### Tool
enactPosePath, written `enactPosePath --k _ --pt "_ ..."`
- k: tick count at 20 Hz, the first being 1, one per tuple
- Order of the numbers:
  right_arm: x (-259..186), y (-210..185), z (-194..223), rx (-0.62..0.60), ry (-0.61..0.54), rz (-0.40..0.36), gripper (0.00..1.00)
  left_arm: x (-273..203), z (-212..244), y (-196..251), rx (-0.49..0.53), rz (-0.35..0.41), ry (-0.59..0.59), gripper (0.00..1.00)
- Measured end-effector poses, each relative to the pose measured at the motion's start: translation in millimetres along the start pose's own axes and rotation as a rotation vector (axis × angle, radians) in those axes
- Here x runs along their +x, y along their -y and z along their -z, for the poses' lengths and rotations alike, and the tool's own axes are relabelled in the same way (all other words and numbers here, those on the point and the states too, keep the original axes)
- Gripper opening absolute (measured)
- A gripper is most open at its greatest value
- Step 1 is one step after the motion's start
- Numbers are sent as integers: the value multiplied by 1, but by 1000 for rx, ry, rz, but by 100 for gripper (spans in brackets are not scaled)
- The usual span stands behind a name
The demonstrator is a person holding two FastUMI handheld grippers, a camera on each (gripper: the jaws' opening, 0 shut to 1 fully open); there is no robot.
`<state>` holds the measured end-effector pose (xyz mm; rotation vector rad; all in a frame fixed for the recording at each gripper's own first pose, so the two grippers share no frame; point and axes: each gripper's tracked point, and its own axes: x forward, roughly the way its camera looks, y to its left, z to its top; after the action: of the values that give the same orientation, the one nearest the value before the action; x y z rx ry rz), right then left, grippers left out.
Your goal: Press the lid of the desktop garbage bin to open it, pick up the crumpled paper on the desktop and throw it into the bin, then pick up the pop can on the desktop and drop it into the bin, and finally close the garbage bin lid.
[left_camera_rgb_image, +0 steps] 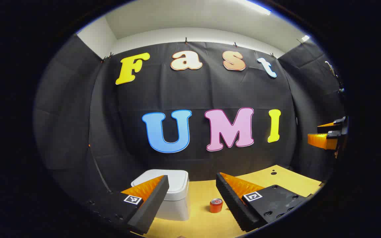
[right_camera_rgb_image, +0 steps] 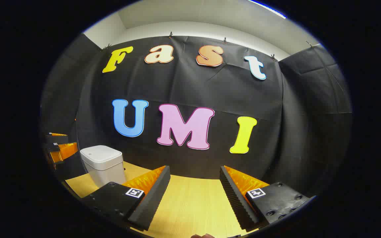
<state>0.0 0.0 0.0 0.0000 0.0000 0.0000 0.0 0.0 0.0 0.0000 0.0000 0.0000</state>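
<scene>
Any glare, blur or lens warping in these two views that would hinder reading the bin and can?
Left gripper view: strong fisheye bending at edges, ceiling light strip glares; bin and can sharp. Right gripper view: same warping, bin evenly lit, no motion blur.

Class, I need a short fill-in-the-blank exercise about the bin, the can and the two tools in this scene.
1. The garbage bin has its lid ____.
2. The pop can stands ____ on the desk.
3. The left tool has its fingers spread ____.
4. The right tool holds ____.

Missing words: closed; upright; open; nothing
</scene>
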Motion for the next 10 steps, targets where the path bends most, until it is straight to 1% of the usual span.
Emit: enactPosePath --k 4,10 --pt "-3 0 3 -4 -8 4 97 1 2 -12 -10 -17 -8 95" --pt "-7 -6 3 -11 -12 -3 96 1 0 -32 7 -35 -1 95"
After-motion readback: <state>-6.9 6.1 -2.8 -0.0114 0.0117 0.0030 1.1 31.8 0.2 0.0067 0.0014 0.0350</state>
